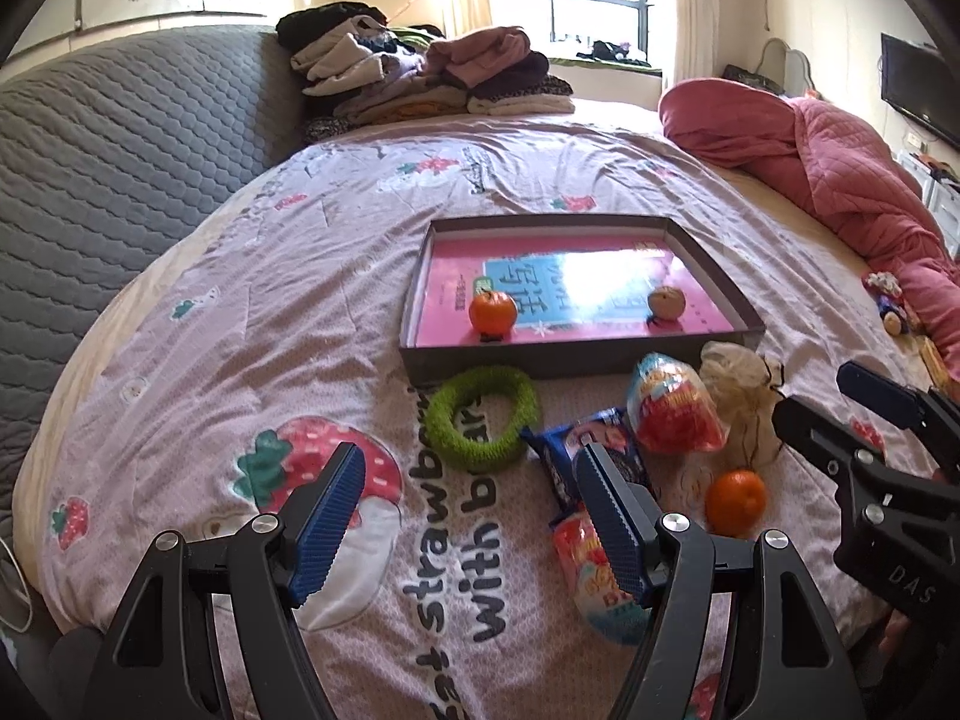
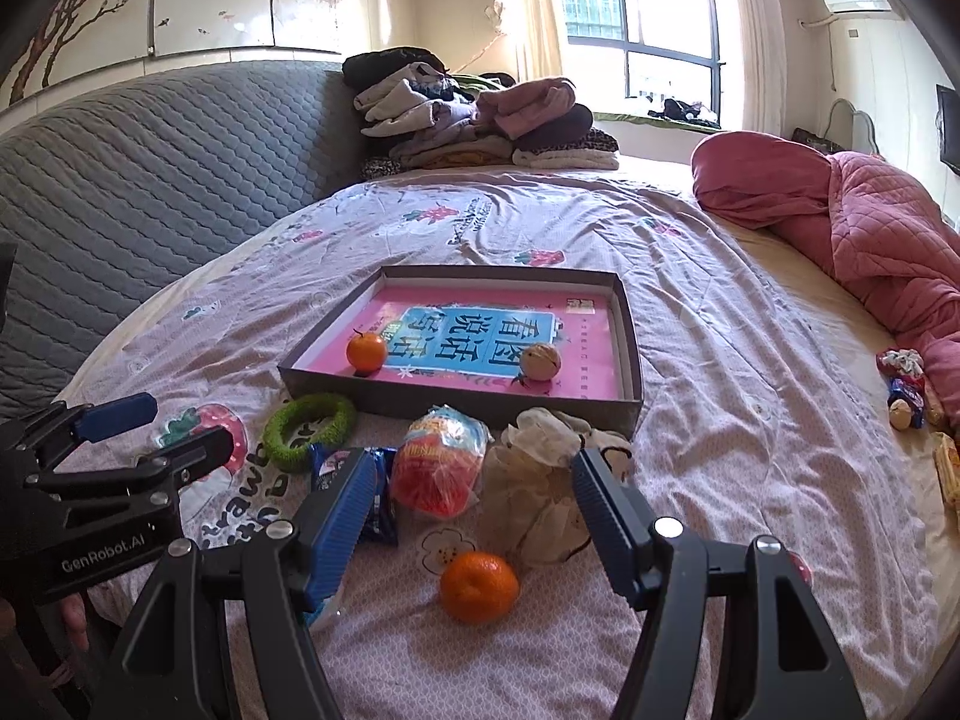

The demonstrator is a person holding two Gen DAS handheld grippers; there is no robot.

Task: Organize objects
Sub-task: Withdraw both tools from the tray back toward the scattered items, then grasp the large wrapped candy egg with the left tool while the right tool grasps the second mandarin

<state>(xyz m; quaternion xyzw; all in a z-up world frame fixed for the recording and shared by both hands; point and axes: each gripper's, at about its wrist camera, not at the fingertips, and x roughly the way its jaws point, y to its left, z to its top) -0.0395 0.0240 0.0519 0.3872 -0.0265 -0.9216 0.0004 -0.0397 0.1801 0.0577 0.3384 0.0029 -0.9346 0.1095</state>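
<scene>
Open tongs (image 2: 468, 516) face a box (image 2: 630, 324) holding one orange (image 2: 366, 350)

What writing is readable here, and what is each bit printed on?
"strawberry with bear", partly hidden: bedsheet
"看图说话写话", partly in glare: pink book in the box
"GenRobot.AI": left gripper
"DAS": right gripper
Snack packets' print: too blurred.

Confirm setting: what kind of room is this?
Almost certainly a bedroom in a home: the work surface is a bed with a strawberry-print sheet, a rumpled pink quilt and folded clothes stacked by the window.
</scene>
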